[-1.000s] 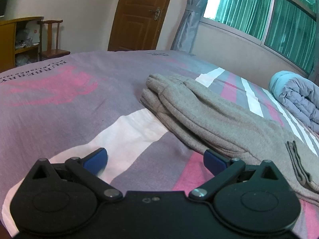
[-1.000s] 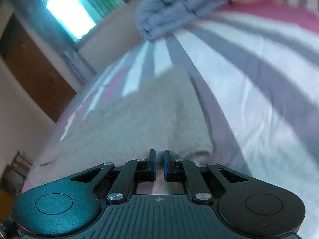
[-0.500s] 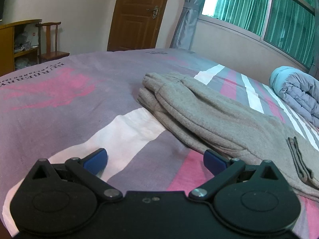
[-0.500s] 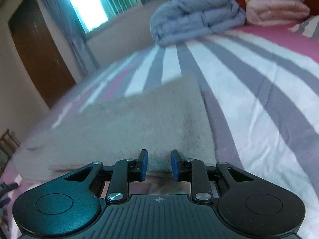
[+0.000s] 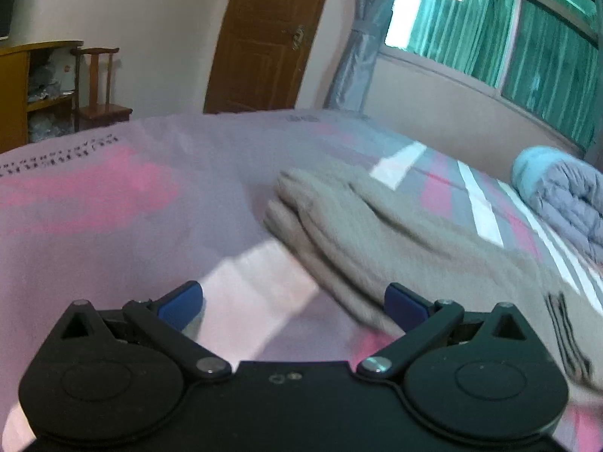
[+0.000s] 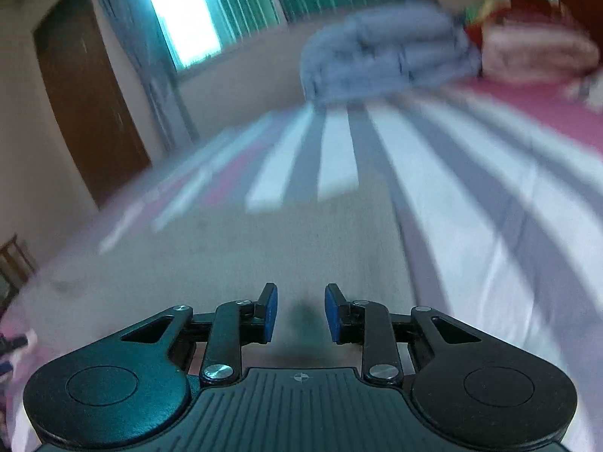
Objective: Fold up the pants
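Observation:
Grey sweatpants [image 5: 395, 237] lie folded lengthwise on the striped bed sheet [image 5: 94, 203], running from centre to the right edge in the left wrist view. My left gripper [image 5: 294, 301] is wide open and empty, just above the sheet, with its right finger next to the pants' near edge. In the blurred right wrist view the pants [image 6: 271, 248] fill the middle. My right gripper [image 6: 300, 312] is open and empty, over the near end of the pants.
A folded grey-blue quilt [image 5: 561, 196] lies at the far right of the bed, also in the right wrist view [image 6: 388, 52], with pink bedding [image 6: 535, 52] beside it. A wooden chair [image 5: 100, 86], a cabinet and a brown door [image 5: 264, 37] stand beyond the bed.
My right gripper was shut at the near end of the pants, then opened and drew back. My left gripper stayed open and shifted slightly; the view is now blurred by motion.

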### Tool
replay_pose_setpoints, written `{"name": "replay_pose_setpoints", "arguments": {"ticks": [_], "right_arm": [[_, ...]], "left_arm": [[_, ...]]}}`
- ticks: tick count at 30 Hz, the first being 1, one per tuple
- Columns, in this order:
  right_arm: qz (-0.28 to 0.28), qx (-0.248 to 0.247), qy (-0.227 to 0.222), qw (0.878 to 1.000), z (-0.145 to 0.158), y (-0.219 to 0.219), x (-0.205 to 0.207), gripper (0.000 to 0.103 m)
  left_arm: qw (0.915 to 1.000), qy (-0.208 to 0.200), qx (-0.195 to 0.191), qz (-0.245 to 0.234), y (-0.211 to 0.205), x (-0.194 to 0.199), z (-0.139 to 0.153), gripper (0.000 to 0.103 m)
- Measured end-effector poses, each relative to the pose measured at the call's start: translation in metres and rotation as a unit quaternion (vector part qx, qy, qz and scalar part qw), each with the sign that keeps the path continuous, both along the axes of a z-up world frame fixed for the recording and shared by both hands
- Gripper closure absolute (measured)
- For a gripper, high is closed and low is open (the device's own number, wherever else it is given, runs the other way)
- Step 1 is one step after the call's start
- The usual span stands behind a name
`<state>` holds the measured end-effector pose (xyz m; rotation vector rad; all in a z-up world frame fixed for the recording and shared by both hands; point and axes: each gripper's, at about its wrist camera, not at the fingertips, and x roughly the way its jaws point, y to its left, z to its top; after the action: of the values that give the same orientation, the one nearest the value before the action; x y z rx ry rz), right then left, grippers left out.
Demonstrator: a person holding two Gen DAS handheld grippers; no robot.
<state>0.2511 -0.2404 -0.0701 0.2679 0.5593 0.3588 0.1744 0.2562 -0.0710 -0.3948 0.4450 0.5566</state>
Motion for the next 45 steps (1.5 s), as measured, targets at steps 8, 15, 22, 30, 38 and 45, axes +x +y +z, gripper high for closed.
{"name": "replay_pose_setpoints", "arguments": {"ticks": [8, 15, 22, 30, 38, 45], "right_arm": [[-0.013, -0.060, 0.031, 0.998, 0.009, 0.012, 0.070, 0.075], [-0.016, -0.075, 0.063, 0.995, -0.003, 0.020, 0.102, 0.058], [-0.022, -0.029, -0.028, 0.999, 0.001, -0.022, 0.000, 0.057], [-0.176, 0.028, 0.000, 0.984, 0.005, -0.085, -0.028, 0.050], [-0.207, 0.098, 0.035, 0.973, -0.008, -0.100, -0.025, 0.050], [-0.228, 0.112, 0.048, 0.966, -0.013, -0.117, -0.023, 0.049]], "left_arm": [[0.9998, 0.019, -0.004, -0.010, 0.025, 0.033, 0.001, 0.006], [0.9992, 0.020, -0.031, -0.013, 0.028, 0.029, -0.007, 0.006], [0.9902, -0.023, -0.116, -0.074, 0.047, 0.037, -0.009, 0.012], [0.9630, -0.067, -0.236, -0.112, 0.088, 0.069, -0.031, 0.013], [0.9618, -0.107, -0.219, -0.125, 0.097, 0.090, -0.046, 0.079], [0.9672, -0.116, -0.207, -0.091, 0.083, 0.067, -0.040, 0.079]]}}
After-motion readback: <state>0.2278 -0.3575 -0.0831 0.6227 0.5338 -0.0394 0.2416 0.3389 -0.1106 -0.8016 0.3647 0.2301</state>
